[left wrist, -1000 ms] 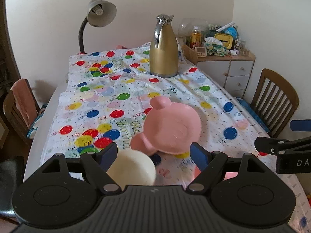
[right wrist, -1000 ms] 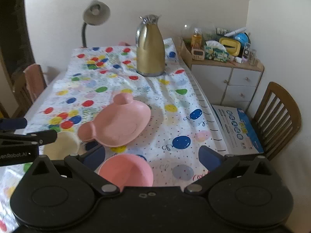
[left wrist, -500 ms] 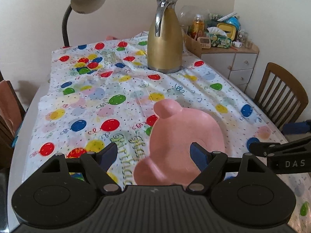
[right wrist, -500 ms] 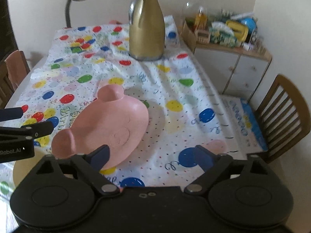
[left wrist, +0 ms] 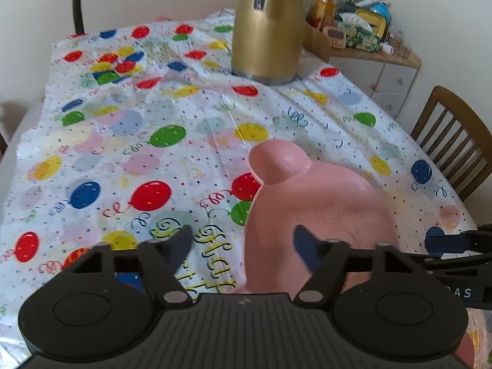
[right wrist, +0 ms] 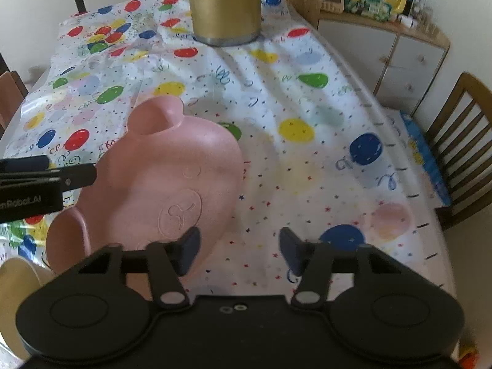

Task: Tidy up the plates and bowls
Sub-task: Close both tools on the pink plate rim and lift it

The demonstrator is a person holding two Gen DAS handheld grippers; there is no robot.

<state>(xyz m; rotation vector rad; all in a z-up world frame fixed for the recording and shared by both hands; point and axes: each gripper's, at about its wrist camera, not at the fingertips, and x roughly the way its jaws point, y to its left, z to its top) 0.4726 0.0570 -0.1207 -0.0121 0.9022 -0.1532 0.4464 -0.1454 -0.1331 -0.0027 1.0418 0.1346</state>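
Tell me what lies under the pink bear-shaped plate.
The pink bear-shaped plate rests on the balloon tablecloth. Whatever lies beneath its middle is covered.

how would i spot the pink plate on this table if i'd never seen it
Start at the tall gold jug at the far end of the balloon-print tablecloth. Come toward the near edge: the pink plate lies flat there. It alone has two round ears on its rim and a face pressed into it, unlike the plain cream bowl beside it.
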